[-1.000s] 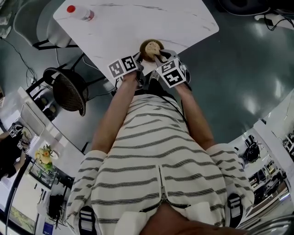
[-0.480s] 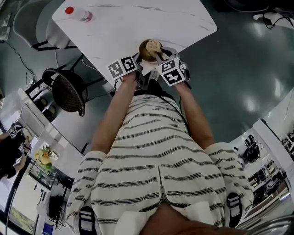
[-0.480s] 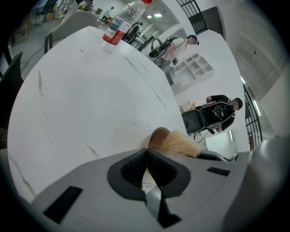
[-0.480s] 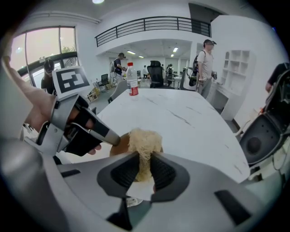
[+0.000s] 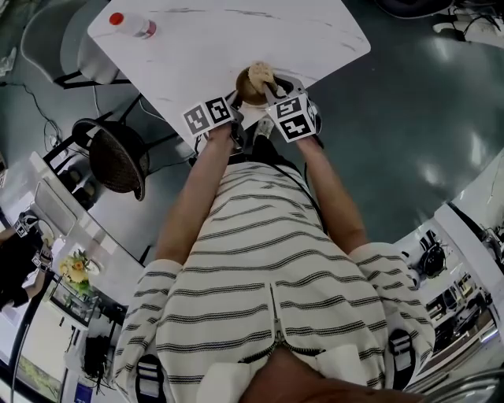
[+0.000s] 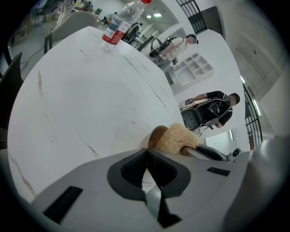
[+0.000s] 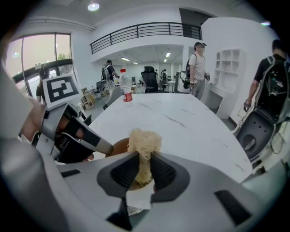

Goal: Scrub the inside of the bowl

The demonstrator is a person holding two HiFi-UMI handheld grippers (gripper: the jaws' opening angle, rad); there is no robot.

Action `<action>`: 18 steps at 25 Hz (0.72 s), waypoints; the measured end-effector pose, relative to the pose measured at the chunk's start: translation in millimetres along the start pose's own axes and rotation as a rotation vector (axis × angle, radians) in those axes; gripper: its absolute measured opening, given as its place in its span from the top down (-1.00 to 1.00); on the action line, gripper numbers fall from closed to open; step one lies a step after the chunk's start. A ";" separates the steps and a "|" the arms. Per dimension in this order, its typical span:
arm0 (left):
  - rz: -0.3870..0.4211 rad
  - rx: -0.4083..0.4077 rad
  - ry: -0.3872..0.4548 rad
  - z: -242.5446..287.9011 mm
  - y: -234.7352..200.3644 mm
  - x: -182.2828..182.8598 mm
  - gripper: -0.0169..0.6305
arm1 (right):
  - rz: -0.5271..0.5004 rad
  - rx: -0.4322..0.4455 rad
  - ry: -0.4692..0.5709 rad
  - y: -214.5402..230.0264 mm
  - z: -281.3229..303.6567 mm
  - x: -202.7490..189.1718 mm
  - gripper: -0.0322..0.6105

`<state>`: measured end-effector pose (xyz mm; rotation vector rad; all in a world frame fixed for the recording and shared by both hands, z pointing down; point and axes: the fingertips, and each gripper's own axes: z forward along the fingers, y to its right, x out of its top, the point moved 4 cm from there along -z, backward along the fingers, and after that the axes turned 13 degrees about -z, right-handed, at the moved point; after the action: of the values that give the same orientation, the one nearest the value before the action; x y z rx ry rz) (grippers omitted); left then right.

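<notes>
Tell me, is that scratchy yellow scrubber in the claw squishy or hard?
Probably squishy: the right claw pinches the loofah scrubber thin, while its top puffs out wide. Likely very light, since it looks like open, airy fibres. Those rough fibres should make it unlikely to slip.

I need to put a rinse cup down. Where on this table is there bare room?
Bare: the wide stretch of table between the bottle at the far left corner and the bowl at the near edge, and the whole right side. Crowded: the near edge, where the left gripper, the right gripper and its scrubber meet at the bowl.
</notes>
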<state>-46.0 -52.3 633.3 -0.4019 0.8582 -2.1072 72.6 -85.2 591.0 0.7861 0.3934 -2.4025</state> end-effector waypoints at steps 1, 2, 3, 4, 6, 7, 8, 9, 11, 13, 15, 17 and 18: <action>-0.001 0.000 0.000 -0.2 0.2 -0.6 0.92 | 0.003 -0.001 0.003 0.7 1.4 0.7 0.64; -0.002 0.000 0.000 -0.4 0.5 -1.3 0.92 | 0.004 -0.003 0.005 1.4 2.4 1.8 0.64; -0.003 0.000 0.000 -0.5 1.0 -1.9 0.92 | 0.004 -0.005 0.008 1.9 3.0 3.3 0.64; -0.003 -0.001 0.000 -0.8 1.6 -2.3 0.92 | 0.005 -0.005 0.010 2.2 3.6 4.8 0.64; -0.002 -0.002 0.000 -1.4 2.6 -2.7 0.92 | 0.024 -0.006 0.018 2.5 5.2 7.1 0.64; -0.001 -0.003 -0.001 -1.6 3.0 -2.7 0.92 | 0.041 -0.004 0.024 2.5 6.2 8.0 0.64; 0.001 -0.004 -0.002 -1.5 3.3 -2.5 0.92 | 0.059 0.000 0.031 2.3 7.5 8.9 0.64; 0.003 -0.006 -0.002 -1.3 3.5 -2.0 0.92 | 0.076 0.005 0.037 2.0 9.0 9.8 0.65; 0.005 -0.008 -0.003 -0.8 3.5 -0.5 0.92 | 0.105 0.014 0.054 0.8 12.2 12.3 0.65; 0.001 -0.011 -0.004 -0.6 3.6 -0.2 0.92 | 0.129 0.020 0.069 -1.3 13.9 13.7 0.65; -0.004 -0.012 -0.005 -0.4 3.9 -0.1 0.92 | 0.141 0.028 0.073 -4.1 15.4 13.6 0.65; -0.005 -0.012 -0.004 -0.5 4.2 0.4 0.92 | 0.138 0.033 0.080 -7.4 17.5 14.9 0.65; -0.005 -0.012 -0.004 -0.6 4.2 0.6 0.92 | 0.134 0.035 0.082 -9.1 18.0 15.3 0.65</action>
<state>-44.4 -54.4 629.9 -0.4144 0.8689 -2.1062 49.0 -92.4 596.6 0.9004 0.3218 -2.2633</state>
